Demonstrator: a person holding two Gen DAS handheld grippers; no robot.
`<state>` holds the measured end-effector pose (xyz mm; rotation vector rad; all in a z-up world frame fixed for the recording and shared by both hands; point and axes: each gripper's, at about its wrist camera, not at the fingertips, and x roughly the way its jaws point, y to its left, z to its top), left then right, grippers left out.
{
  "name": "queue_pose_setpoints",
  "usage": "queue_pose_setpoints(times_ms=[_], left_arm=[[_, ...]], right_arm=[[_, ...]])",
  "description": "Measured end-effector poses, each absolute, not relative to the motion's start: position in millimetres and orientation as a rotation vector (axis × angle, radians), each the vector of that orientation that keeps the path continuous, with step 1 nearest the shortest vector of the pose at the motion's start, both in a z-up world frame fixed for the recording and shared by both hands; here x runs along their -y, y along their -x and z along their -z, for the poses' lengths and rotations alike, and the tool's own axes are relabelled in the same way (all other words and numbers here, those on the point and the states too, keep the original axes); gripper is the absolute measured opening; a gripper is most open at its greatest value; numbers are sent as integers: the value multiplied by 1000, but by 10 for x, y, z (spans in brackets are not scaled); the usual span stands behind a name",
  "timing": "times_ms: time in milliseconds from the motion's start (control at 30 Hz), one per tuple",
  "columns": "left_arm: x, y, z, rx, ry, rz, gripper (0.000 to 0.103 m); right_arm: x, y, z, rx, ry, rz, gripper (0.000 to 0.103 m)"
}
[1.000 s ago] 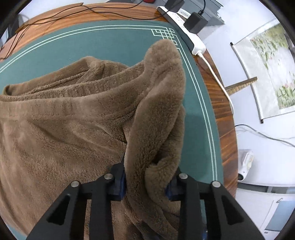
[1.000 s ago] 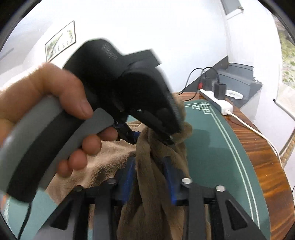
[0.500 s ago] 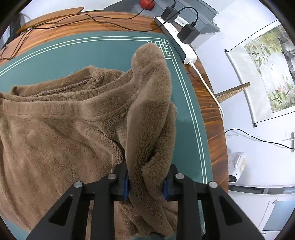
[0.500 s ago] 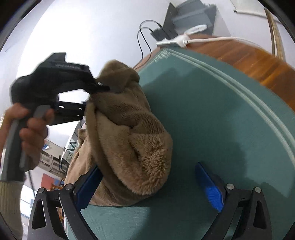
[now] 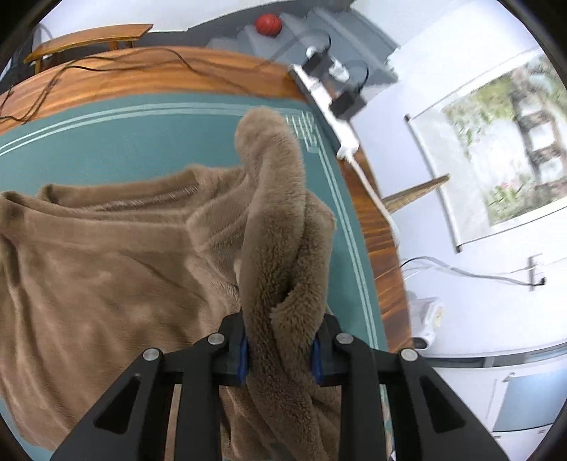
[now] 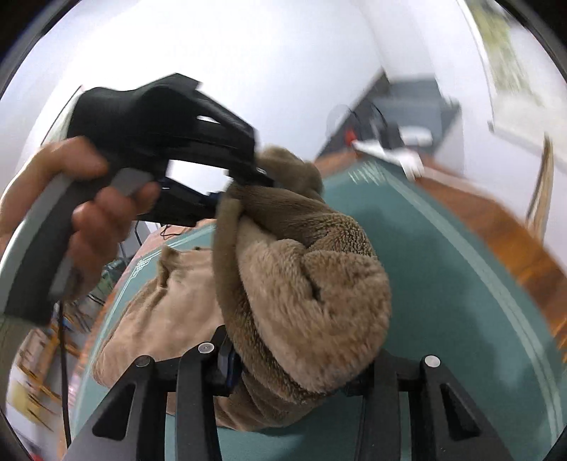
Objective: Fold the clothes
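A brown fleece garment [image 5: 106, 269] lies spread on the green mat [image 5: 141, 138]. My left gripper [image 5: 280, 349] is shut on a bunched sleeve-like part [image 5: 280, 198] that rises lifted above the mat. In the right wrist view the same bunch [image 6: 308, 280] hangs between my right gripper's fingers [image 6: 294, 372], which sit close around its lower end; the image is blurred. The left gripper [image 6: 226, 188], held by a hand, pinches the upper end of the bunch.
The mat covers a round wooden table [image 5: 106, 78] with thin cables. A white power strip [image 5: 329, 106] with plugs lies at the far right edge. A wall scroll [image 5: 496, 159] hangs right; a red ball [image 5: 268, 24] sits beyond.
My right gripper, wide open half a second ago, has narrowed around the lower end of the fleece bunch. The left gripper keeps its hold and has lifted the bunch slightly.
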<state>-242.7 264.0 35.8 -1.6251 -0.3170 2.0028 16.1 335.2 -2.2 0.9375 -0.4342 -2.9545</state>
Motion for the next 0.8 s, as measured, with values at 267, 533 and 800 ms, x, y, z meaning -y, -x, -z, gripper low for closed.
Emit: queue_pose_setpoints(times_ms=[267,533,800], left_arm=[[-1129,2587,-717,569,1522,-2041,29],[248,2636,-275,758,1562,-2073,29],[1070,2643,554,877,1645,-2029,29]], right_arm=[[-2185,254,-499,25,-740,2955,41],[-960,480,-403,-249,-713,2761,41],[-307,618,245,-464,-885,2572,41]])
